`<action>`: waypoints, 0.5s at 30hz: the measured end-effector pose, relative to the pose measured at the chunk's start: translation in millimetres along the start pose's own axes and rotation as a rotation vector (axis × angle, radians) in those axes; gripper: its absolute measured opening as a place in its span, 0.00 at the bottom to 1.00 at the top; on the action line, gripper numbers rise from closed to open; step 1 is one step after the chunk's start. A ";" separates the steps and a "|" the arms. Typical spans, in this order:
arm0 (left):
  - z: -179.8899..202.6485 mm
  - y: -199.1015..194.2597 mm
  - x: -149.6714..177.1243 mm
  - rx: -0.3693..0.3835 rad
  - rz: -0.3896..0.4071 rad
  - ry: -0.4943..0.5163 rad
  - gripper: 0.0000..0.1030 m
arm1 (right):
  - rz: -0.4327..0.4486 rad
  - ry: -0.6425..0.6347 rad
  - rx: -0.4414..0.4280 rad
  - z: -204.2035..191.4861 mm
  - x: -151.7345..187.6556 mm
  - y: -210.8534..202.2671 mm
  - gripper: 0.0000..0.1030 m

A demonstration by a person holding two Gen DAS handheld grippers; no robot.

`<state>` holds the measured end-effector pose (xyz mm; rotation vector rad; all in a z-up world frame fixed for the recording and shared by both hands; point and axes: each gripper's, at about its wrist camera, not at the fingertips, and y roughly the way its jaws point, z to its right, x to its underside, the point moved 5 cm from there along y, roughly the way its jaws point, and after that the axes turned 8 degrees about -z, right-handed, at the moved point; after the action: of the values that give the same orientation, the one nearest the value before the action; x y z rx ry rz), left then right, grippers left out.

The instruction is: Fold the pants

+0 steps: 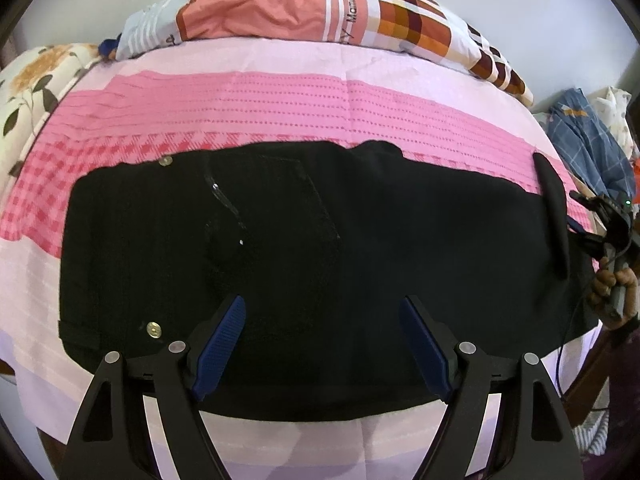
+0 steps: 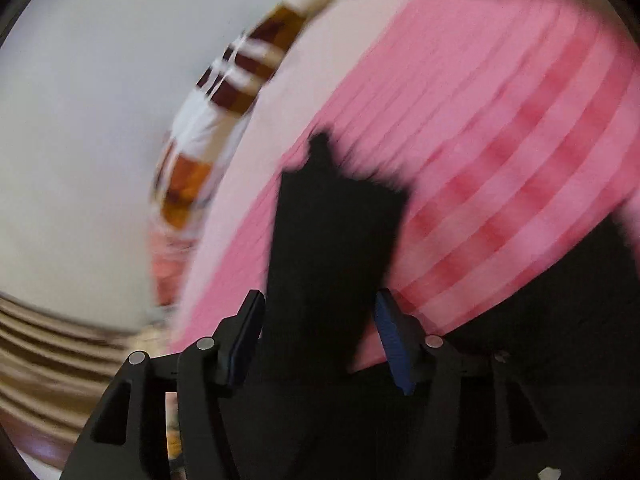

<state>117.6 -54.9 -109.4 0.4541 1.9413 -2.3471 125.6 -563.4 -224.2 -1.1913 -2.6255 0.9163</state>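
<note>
**Kid:** Where are the pants?

**Me:** The black pants point(image 1: 320, 272) lie flat on the bed, on the pink sheet point(image 1: 280, 108). The waist end, with two shiny round buttons point(image 1: 154, 329), is on one side. The other end reaches over to my right gripper point(image 2: 318, 340).

**Kid:** What is your left gripper doing?

**Me:** My left gripper point(image 1: 322, 344) is spread wide over the near edge of the pants. It holds nothing.

**Kid:** And the right one?

**Me:** That picture is blurry. A flap of black cloth stands up between the two fingers. The fingers look partly apart, so I can't tell if they really pinch it.

**Kid:** How do you fold it well?

**Me:** I think I should bring that end over to the waist. I want the edges to line up. I would go slow, so the cloth does not slip or bunch.

**Kid:** What does the stuff feel like?

**Me:** The pants look thick and dark, maybe a bit stiff, with a stitched pocket. The sheet has stripes, little dots and a checked band. A bumpy orange and white pillow point(image 1: 320, 12) lies at the far side. My finger pads point(image 1: 220, 344) are blue and ridged, good for gripping.
</note>
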 end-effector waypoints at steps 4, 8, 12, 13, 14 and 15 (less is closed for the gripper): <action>2.1 -2.8 -0.4 -0.017 0.006 0.016 0.77 | 0.072 -0.014 0.023 -7.6 5.2 -5.8 0.28; 0.0 -0.6 -0.6 -0.018 -0.002 0.011 0.78 | 0.144 -0.087 0.081 -17.8 11.6 -16.1 0.12; -1.3 3.3 1.0 -0.009 -0.021 -0.001 0.78 | 0.186 -0.155 0.116 -27.8 13.3 -20.4 0.11; -1.6 3.1 1.0 -0.011 -0.021 -0.001 0.78 | 0.187 -0.168 0.121 -29.9 13.4 -20.6 0.10; -1.7 2.1 1.0 -0.013 -0.016 -0.002 0.78 | 0.187 -0.176 0.123 -32.1 13.5 -19.9 0.10; -2.1 1.4 0.7 -0.013 -0.012 -0.004 0.78 | 0.182 -0.180 0.123 -32.4 13.2 -19.1 0.10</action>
<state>117.6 -53.0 -111.3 0.4374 1.9618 -2.3400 115.2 -548.1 -188.9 -1.3943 -2.5794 1.2533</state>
